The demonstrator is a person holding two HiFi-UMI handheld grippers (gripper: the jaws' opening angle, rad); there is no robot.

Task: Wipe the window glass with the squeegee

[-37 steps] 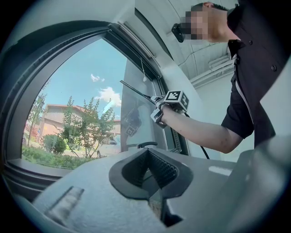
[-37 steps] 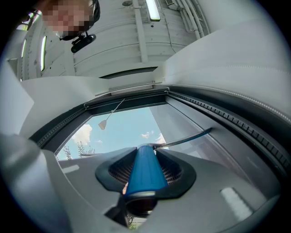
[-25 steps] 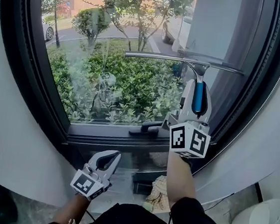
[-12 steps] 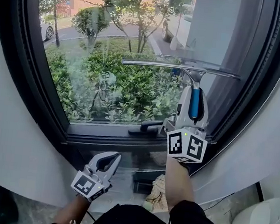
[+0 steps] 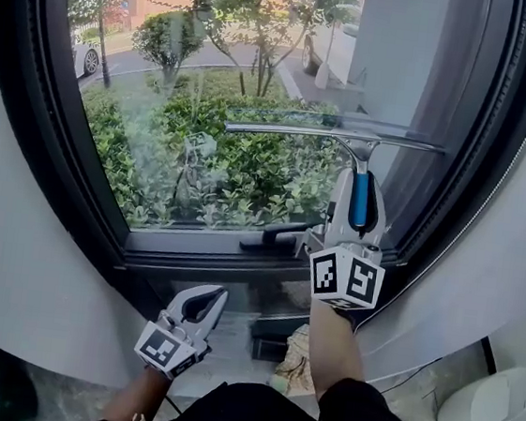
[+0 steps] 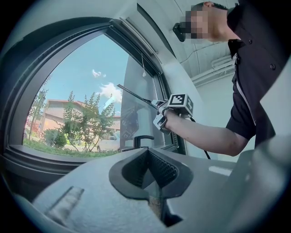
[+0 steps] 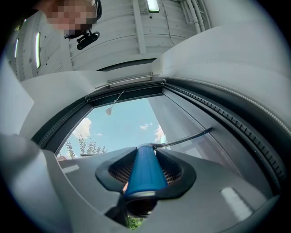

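Low on the left, the left gripper hangs below the sill, jaws pressed together and empty. The window glass lies open left of the squeegee. The right gripper clamps its blue handle, and the blade's right end is near the dark frame.
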